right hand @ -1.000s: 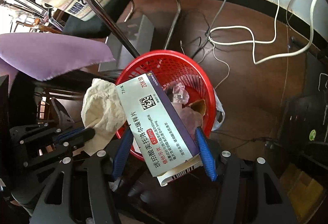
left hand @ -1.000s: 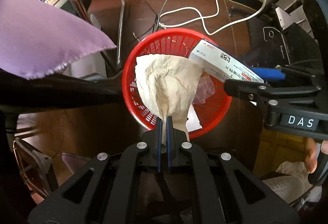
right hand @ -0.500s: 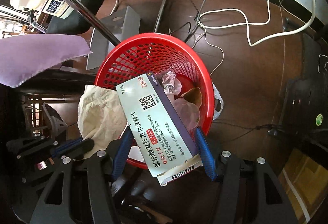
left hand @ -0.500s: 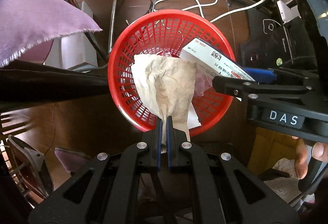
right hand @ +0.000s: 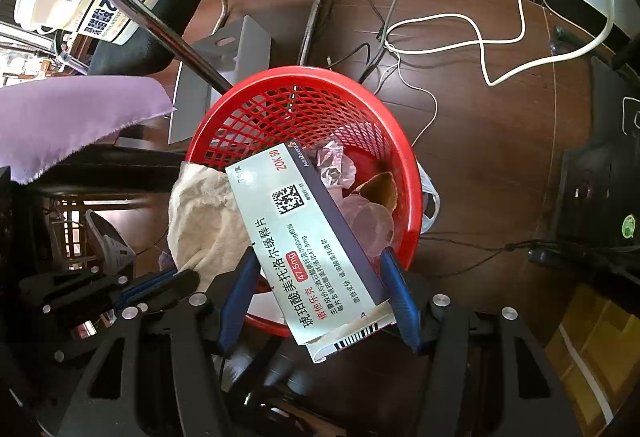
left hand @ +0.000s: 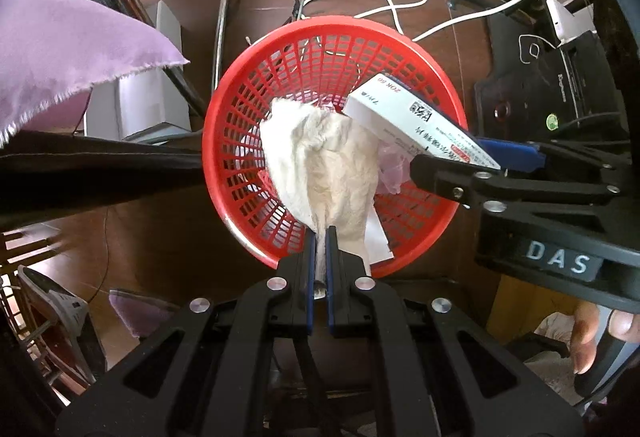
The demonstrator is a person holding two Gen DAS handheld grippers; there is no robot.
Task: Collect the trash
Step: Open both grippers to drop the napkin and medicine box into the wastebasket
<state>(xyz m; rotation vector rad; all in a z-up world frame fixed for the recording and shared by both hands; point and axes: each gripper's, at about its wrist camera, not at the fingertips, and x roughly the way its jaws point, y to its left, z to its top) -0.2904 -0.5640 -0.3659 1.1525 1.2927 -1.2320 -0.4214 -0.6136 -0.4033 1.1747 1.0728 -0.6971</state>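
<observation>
Hanging over the red basket [left hand: 244, 141] on a dark wooden floor [right hand: 492, 141] strewn with white cables [right hand: 480, 37], the left tool [left hand: 319, 237] pinches a crumpled tissue [left hand: 324, 161] while the right tool [right hand: 320, 277] grips a medicine box [right hand: 304, 237].

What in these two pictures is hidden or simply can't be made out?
- Left wrist view: the bottom of the red plastic mesh basket is hidden by the crumpled cream paper towel.
- Right wrist view: the white and navy cardboard medicine box covers the basket's near side.
- Small print on the box is too small to read.
- The thumb is cut off at the left view's edge.
</observation>
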